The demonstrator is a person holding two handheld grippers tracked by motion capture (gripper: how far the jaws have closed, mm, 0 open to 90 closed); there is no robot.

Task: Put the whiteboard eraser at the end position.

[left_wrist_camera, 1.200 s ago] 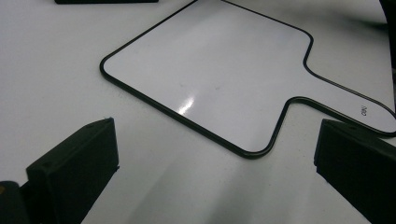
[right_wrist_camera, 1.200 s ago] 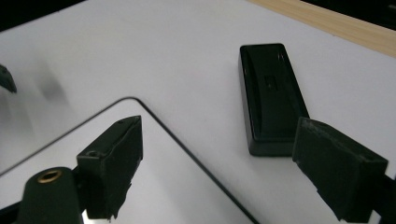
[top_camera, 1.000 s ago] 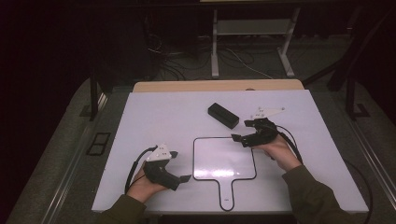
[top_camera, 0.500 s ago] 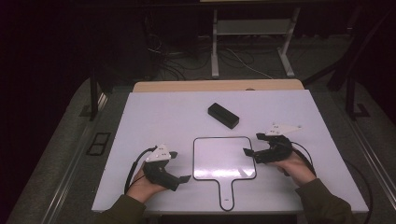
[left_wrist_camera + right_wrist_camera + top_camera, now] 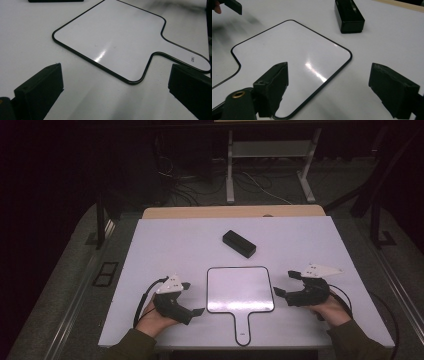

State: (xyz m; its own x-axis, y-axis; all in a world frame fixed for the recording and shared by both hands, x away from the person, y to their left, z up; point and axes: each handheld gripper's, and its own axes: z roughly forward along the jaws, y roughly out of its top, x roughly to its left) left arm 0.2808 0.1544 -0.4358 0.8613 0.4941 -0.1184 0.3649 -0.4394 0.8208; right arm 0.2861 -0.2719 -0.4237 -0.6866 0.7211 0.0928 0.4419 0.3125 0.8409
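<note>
While flat on table, whiteboard [image 5: 240, 289] lies between left tongs [image 5: 194, 299], right tongs [image 5: 283, 283].

A paddle-shaped whiteboard [image 5: 240, 289] is laid flat on the table [image 5: 310, 235], near its front edge, with the handle directed toward the person. An eraser block [image 5: 239, 243] is placed behind the whiteboard, apart from it. The left gripper [image 5: 192, 298] is positioned left of the whiteboard, the right gripper [image 5: 285, 284] right of it.
</note>
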